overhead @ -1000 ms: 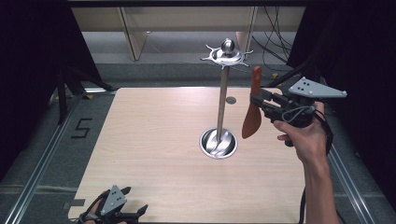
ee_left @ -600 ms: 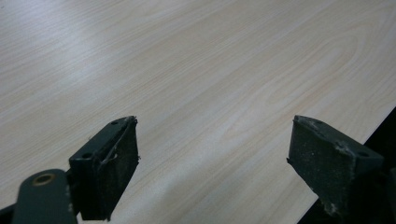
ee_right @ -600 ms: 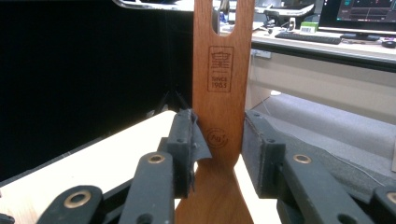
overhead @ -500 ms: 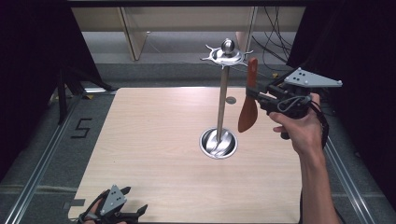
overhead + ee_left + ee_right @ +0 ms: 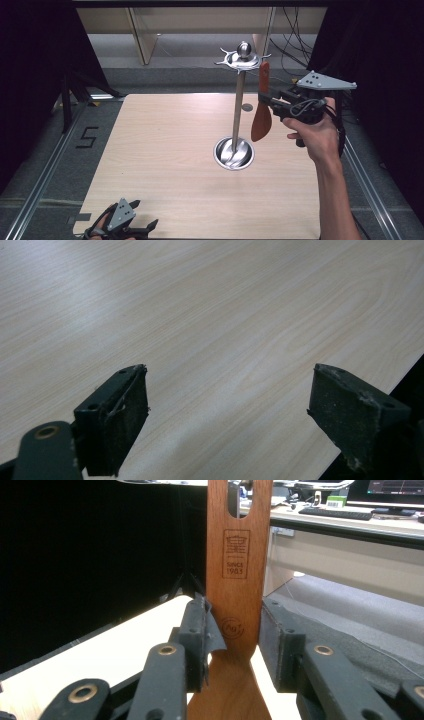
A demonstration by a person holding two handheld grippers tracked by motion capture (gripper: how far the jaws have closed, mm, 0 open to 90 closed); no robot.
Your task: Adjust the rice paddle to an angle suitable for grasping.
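My right gripper (image 5: 266, 99) is shut on a wooden spatula (image 5: 261, 120), held upright with the blade down. In the right gripper view its jaws clamp the spatula's handle (image 5: 235, 580) from both sides, and the slot at the handle's top (image 5: 233, 502) is close to the rack's shiny rim (image 5: 150, 481). The metal stand (image 5: 238, 105) has a hooked rack (image 5: 243, 58) on top and a round base (image 5: 233, 153) on the table. The spatula hangs just right of the pole. My left gripper (image 5: 144, 229) stands open at the table's front left edge, with nothing between its jaws (image 5: 230, 410).
The light wooden table (image 5: 165, 150) is bordered by metal rails and dark curtains. A small round disc (image 5: 247, 107) lies behind the stand. A "5" mark (image 5: 86, 136) is on the floor at the left. Cables hang at the back right.
My right gripper has carried the spatula a little left and up, closer to the stand's rack, and the spatula now stands more upright. The left gripper has not moved.
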